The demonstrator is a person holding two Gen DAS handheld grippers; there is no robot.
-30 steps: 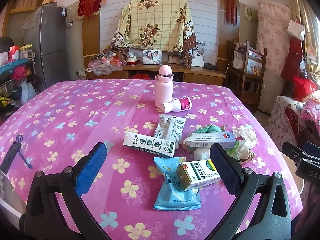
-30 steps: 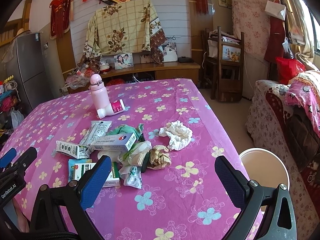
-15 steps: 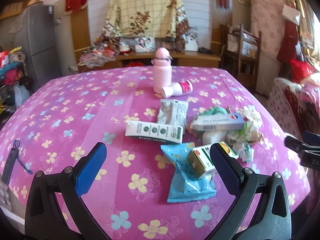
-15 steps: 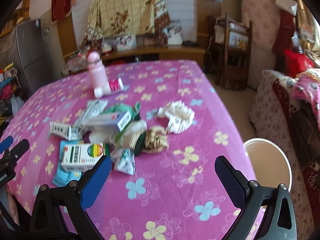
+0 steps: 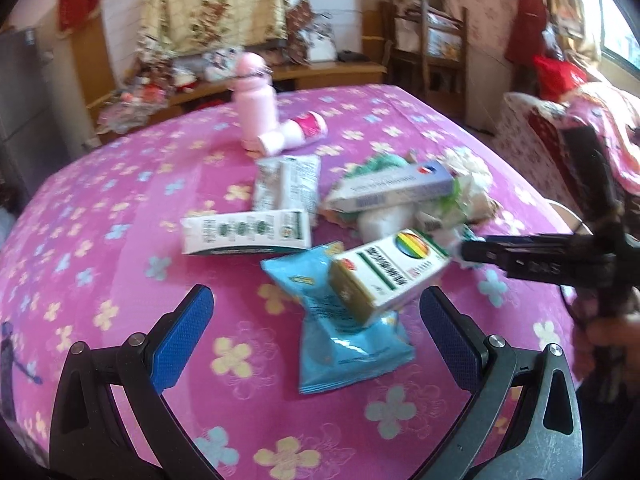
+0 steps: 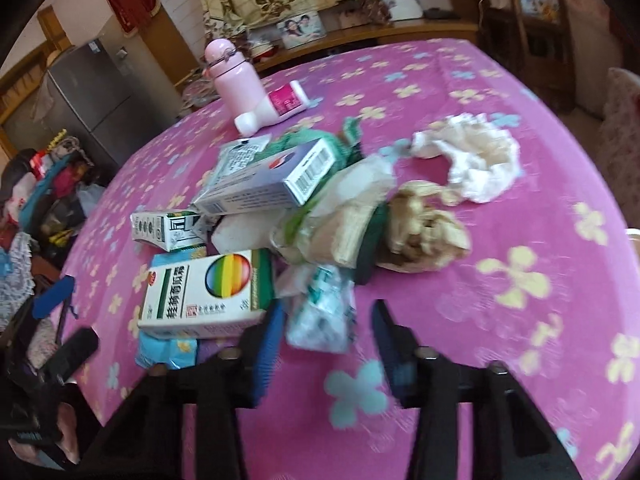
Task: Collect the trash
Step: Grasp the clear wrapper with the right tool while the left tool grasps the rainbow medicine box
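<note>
A heap of trash lies on the pink flowered tablecloth (image 5: pixel 120 208): a rainbow-logo box (image 5: pixel 388 272) on a blue snack packet (image 5: pixel 348 340), a long white-green box (image 5: pixel 244 232), a purple-white box (image 6: pixel 264 184) and crumpled paper (image 6: pixel 424 232). My left gripper (image 5: pixel 316 336) is open just before the blue packet, with nothing between its fingers. My right gripper (image 6: pixel 328 340) is closing, and a crumpled clear wrapper (image 6: pixel 324 312) lies between its fingertips. A gap still shows beside the right pad. The left wrist view has the right gripper (image 5: pixel 464 248) reaching in from the right.
An upright pink bottle (image 6: pixel 236 80) and a small white bottle (image 6: pixel 280 106) on its side stand behind the heap. White crumpled tissue (image 6: pixel 472 164) lies to the right. A sliver of a white bin (image 6: pixel 634 236) shows past the table's right edge. A fridge (image 6: pixel 92 108) is at the far left.
Both grippers have come down and closer to the heap. The right jaws have narrowed from wide open to either side of the clear wrapper. The left jaws remain wide.
</note>
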